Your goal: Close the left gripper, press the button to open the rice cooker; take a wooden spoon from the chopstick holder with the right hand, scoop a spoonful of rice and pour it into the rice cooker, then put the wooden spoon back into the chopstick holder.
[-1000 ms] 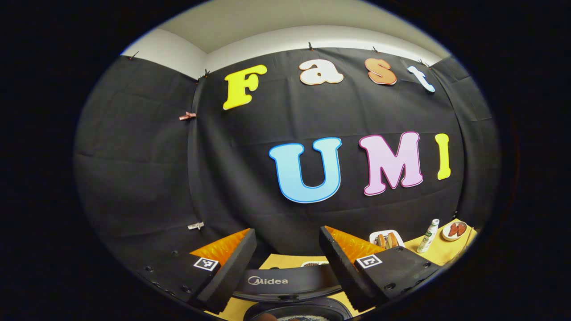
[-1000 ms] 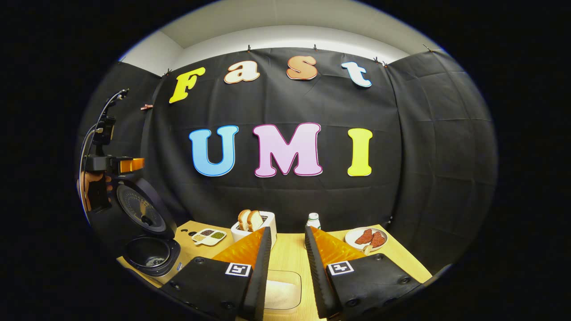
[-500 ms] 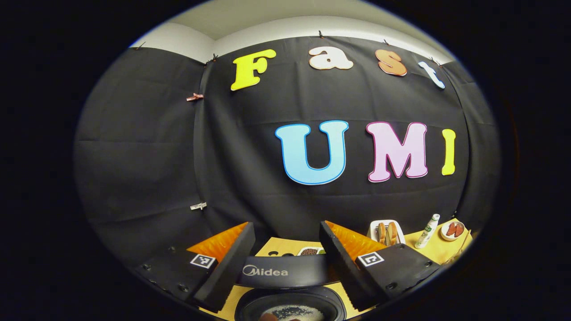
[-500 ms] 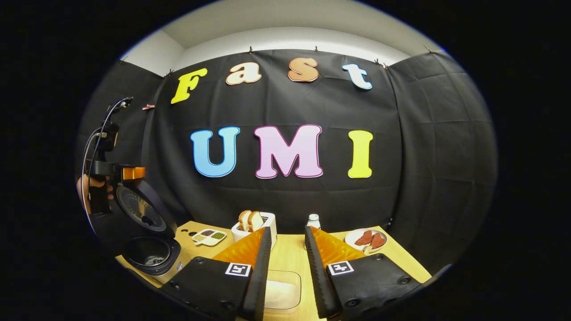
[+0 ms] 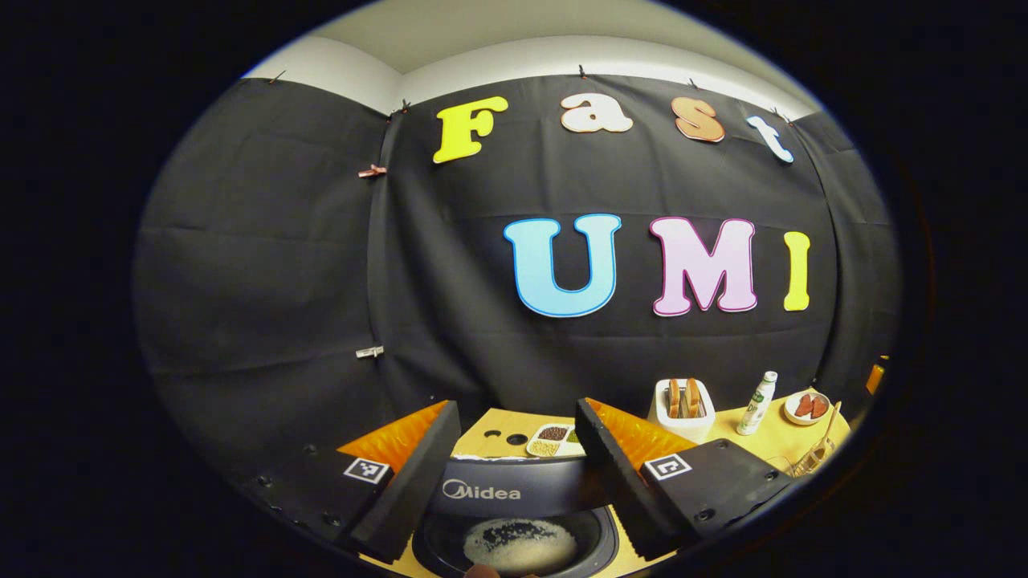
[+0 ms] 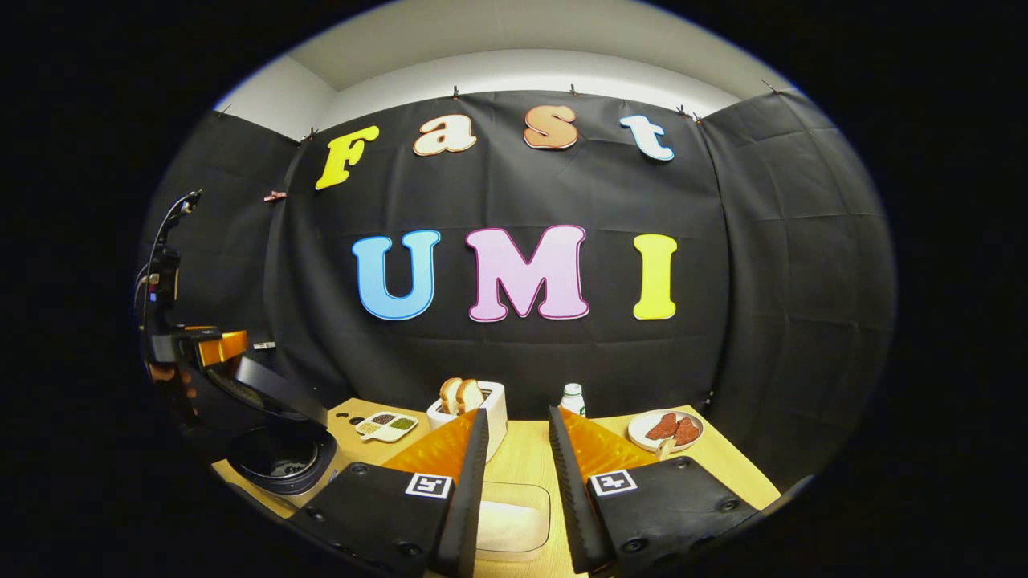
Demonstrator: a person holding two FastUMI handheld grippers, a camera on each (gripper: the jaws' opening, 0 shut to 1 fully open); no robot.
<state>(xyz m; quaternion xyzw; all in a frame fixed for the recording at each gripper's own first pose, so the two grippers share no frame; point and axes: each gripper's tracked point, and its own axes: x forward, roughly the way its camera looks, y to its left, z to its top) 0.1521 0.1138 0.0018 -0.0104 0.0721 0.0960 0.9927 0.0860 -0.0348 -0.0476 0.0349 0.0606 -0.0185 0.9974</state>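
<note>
- The left hand-held gripper (image 5: 514, 433) is spread, fingers either side of the rice cooker (image 5: 514, 522) lid edge, not pinching it; the open pot holds rice.
- The right hand-held gripper (image 6: 514, 449) is spread above a clear container (image 6: 511, 526) of rice on the surface (image 6: 526, 457) (open room ahead).
- The left gripper view catches the chopstick holder (image 5: 813, 457) at the surface's right edge.
- Toaster (image 6: 474, 405), bottle (image 6: 572, 399) and plate (image 6: 665, 429) stand behind.

Rice cooker (image 5: 514, 522) pot's near rim cropped.

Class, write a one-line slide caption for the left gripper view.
Open left gripper poised above black rice cooker's lid.
</note>
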